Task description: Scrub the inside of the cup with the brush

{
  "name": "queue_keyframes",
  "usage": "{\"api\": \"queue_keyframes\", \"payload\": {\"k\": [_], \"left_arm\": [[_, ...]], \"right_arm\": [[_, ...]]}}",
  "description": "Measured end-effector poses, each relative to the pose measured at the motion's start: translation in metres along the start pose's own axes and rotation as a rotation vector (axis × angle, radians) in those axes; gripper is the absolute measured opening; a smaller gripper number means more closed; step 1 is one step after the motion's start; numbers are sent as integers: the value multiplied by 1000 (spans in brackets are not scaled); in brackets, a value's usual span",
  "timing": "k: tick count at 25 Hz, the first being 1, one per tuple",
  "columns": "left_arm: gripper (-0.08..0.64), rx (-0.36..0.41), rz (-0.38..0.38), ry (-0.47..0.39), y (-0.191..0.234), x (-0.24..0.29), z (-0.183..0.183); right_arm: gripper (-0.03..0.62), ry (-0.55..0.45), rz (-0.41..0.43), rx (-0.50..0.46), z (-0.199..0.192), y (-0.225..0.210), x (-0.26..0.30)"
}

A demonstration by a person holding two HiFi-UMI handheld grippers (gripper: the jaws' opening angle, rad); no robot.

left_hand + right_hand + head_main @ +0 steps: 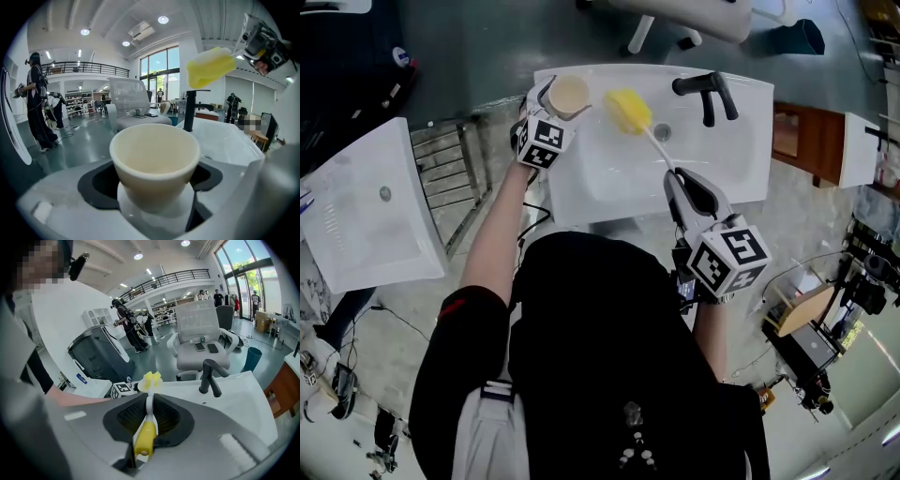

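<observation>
Cream ceramic is what catches the eye: the cup (569, 95) sits over the back left corner of the white sink (609, 178), with its mouth turned up towards the head view. The left gripper (555, 105) has its jaws clamped on the cup's lower half, so the base is buried between them and cannot be seen. Further left a second white basin (366, 206) lies on the floor, cut off at the frame edge.

Moving right, the brush (649, 139) angles across the sink. Its yellow foam head is near the cup's rim but clear of it, outside the mouth. The thin white stem runs back to a yellow handle, and the right gripper (684, 183) is closed tight on that handle (the tail end just pokes out behind the jaws in the right gripper view). A black faucet (705, 94) stands at the sink's back right.

The person's dark-clothed torso hides the sink's near edge. Each gripper's cube shows black-and-white square markers. A small blue label (80, 378) on a dark unit behind is too small to read.
</observation>
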State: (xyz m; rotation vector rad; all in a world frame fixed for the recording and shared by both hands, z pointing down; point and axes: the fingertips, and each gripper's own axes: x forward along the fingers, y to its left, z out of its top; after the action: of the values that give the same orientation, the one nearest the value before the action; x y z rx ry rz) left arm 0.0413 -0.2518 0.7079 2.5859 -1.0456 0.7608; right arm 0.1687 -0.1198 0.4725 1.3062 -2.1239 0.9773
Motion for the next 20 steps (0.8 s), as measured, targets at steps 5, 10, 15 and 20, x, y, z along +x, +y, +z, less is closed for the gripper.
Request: {"api": "queue_keyframes", "payload": {"k": [5,10,15,20], "left_arm": [[446,-4,21,-23,1,-1,3],[446,-17,19,-34,-1,-6,3],[446,-40,30,-46,1,-20,2],[446,-55,55,-57,1,-42,-5]], "right_arm": [[41,-5,-5,6,-3,3,-4],[41,-16,-11,13,-5,5,-8],[41,-26,-14,14,-7,10,-10],[41,-30,-7,12,-11,19,-10]]}}
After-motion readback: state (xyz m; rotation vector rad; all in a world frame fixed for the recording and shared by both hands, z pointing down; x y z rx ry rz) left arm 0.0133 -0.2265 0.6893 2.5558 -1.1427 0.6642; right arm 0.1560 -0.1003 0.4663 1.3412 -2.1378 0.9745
